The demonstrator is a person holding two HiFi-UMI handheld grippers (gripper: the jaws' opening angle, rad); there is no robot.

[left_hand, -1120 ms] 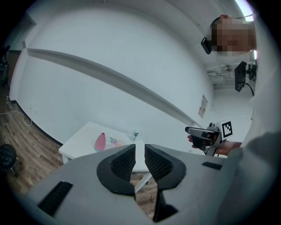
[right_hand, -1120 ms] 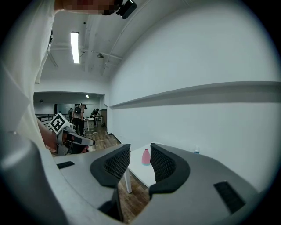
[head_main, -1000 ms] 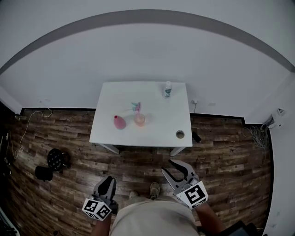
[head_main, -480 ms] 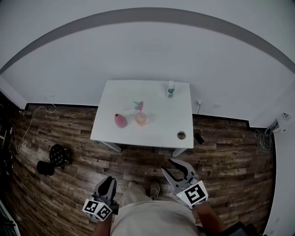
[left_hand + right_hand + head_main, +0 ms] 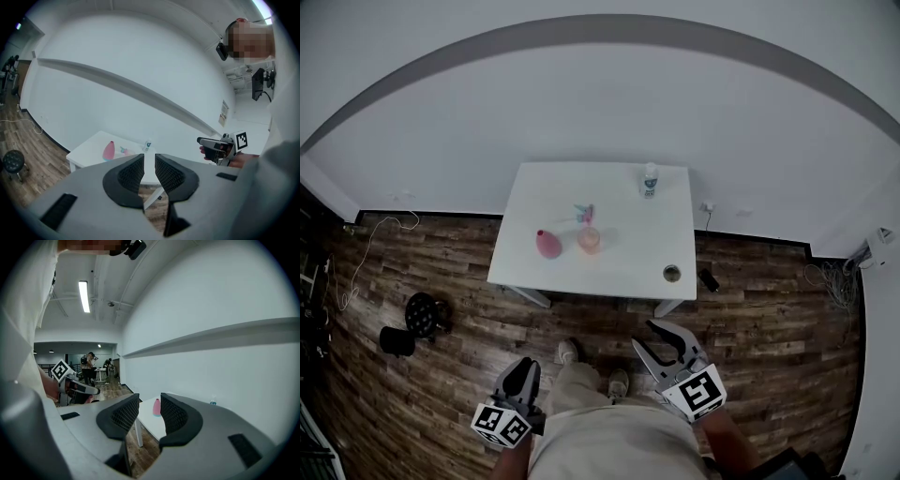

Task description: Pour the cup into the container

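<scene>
After a step forward, the cup (image 5: 588,240) is still far ahead of the left gripper (image 5: 524,366) and the right gripper (image 5: 644,335), both empty with jaws apart, so this is only the approach.

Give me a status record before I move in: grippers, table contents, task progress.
left gripper: open, narrow gap, nothing between the jaws
right gripper: open, wider gap, nothing between the jaws
position: both held low, well short of the table
on table: pink bottle; orange cup beside it; small pink-and-teal item behind the cup; labelled bottle at the far edge; round container near the front right corner
pour: not started, cup untouched
</scene>
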